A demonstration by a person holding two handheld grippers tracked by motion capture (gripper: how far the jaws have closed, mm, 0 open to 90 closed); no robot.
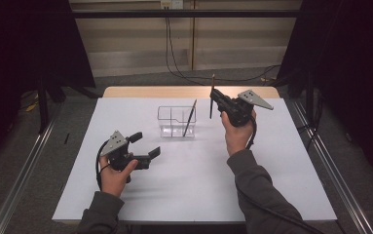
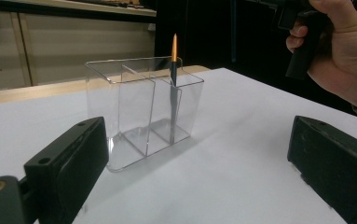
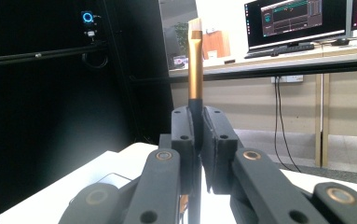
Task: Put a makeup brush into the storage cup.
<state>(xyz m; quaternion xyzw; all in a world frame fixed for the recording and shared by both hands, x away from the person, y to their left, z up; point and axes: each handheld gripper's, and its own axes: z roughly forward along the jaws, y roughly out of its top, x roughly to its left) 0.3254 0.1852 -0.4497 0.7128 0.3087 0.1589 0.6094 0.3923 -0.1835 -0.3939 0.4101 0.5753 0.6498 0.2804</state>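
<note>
A white sheet (image 1: 194,180) covers the table, leaving a strip of bare pale wood (image 1: 174,91) showing along the far edge. Beyond it runs a light wall with a wall socket (image 1: 171,4) up high and black cables (image 1: 174,58) hanging down to a grey floor; dark curtains (image 1: 23,44) close off both sides, and metal rails (image 1: 23,170) run along the floor beside the table. In the right gripper view, a desk with a lit monitor (image 3: 297,21) stands in the background.

The right gripper (image 1: 214,97) is held up above the far right part of the table, its jaws closed tight on a brush (image 3: 195,60) with a dark handle, a gold collar and a pale flat tip that points upward. Just to that gripper's left, near the middle of the table, stands a clear plastic holder (image 1: 176,122) divided into compartments. A second brush (image 2: 174,74) leans in one of its compartments, tip up.

The left gripper (image 1: 145,145) rests low over the near left part of the sheet, jaws spread wide with nothing between them, aimed toward the holder, which sits well apart from it.
</note>
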